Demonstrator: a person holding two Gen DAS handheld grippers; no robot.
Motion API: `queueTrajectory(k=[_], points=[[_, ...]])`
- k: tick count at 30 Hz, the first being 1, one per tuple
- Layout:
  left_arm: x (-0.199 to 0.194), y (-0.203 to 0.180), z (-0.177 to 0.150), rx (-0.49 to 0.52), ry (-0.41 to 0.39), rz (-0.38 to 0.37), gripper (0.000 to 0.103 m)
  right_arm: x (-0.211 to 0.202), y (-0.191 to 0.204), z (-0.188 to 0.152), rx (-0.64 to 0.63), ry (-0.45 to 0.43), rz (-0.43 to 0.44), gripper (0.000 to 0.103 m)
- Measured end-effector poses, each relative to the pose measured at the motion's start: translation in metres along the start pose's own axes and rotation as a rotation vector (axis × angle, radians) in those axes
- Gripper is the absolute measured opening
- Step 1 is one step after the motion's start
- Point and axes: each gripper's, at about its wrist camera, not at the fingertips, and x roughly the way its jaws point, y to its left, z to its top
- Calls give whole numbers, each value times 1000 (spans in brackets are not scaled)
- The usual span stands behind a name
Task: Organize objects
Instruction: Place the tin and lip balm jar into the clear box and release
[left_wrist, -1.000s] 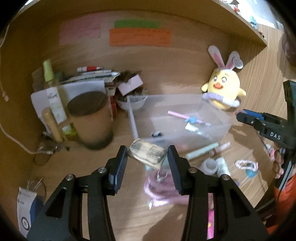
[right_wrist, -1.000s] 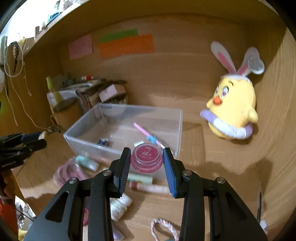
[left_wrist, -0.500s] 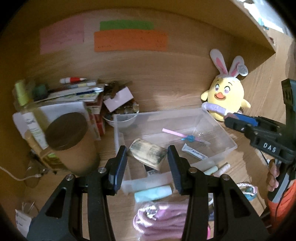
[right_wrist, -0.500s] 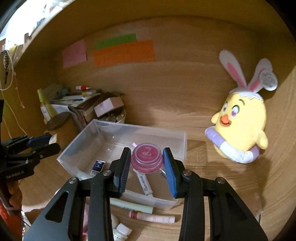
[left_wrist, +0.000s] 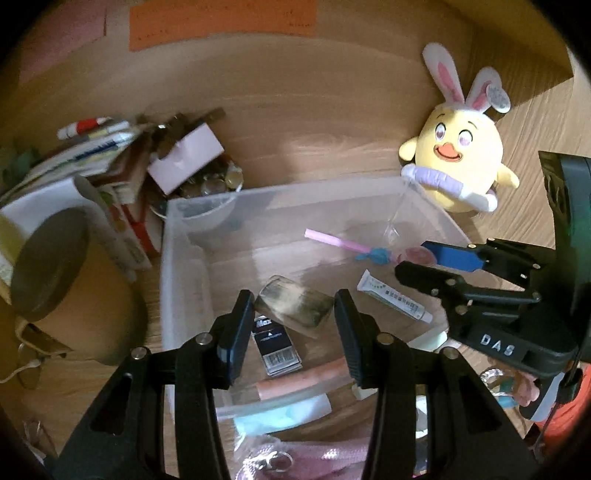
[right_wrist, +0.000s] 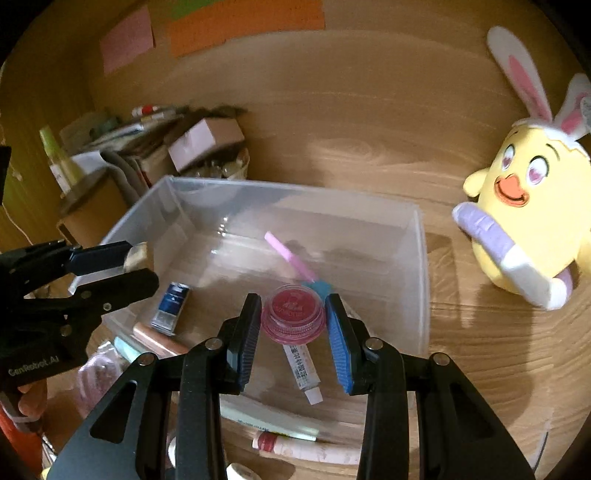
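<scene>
1. My left gripper (left_wrist: 293, 319) gripped a flat mottled case (left_wrist: 293, 308), long axis crosswise between the fingers, directly above the clear bin (left_wrist: 173, 258).
2. My right gripper (right_wrist: 293, 328) clasped a pink jar (right_wrist: 293, 314), also over the bin's floor.
3. Both loads hung inside the rim, so I judged a straight drop enough.

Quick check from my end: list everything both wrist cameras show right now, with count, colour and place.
clear bin: 1, transparent, centre of desk
pink stick: 1, pink, inside bin
white tube: 1, white, inside bin
dark packet: 1, blue-black, inside bin
pink jar: 1, pink, between right fingers, over bin
mottled block: 1, grey-cream, between left fingers, over bin
chick plush: 1, yellow, right of bin
brown canister: 1, brown, left of bin
paper clutter: several, mixed, back left
left gripper: 1, black
right gripper: 1, black
</scene>
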Motion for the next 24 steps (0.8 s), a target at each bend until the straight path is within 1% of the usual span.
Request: queueTrajectory(k=[5, 7, 12, 13, 15, 17, 19, 21, 23, 24], points=[[13, 0, -1, -12, 38, -14, 44, 7, 5, 0, -23, 13, -16, 32], [12, -1, -2, -5, 32, -3, 44, 8, 7, 0, -31, 17, -18, 33], [2, -4, -3, -2, 18, -2, 46, 4, 9, -1, -42, 13, -30, 33], [-1, -5, -3, 2, 12, -2, 48, 1, 9, -2, -44, 14, -26, 33], [-9, -6, -4, 5, -5, 10, 56, -3, 10, -3, -47, 10, -23, 39], [-18, -6, -5, 3, -22, 18, 67, -11, 11, -5, -54, -5, -31, 43], [-28, -6, -9, -2, -34, 15, 73, -21, 12, -8, -64, -24, -36, 46], [-38, -5, -16, -10, -42, 18, 80, -32, 11, -11, -69, -43, -37, 51], [-47, -5, -24, -10, -55, 35, 89, -48, 7, -19, -66, -73, -47, 56], [-50, -6, -29, -6, -61, 47, 91, -53, 5, -21, -66, -81, -52, 59]])
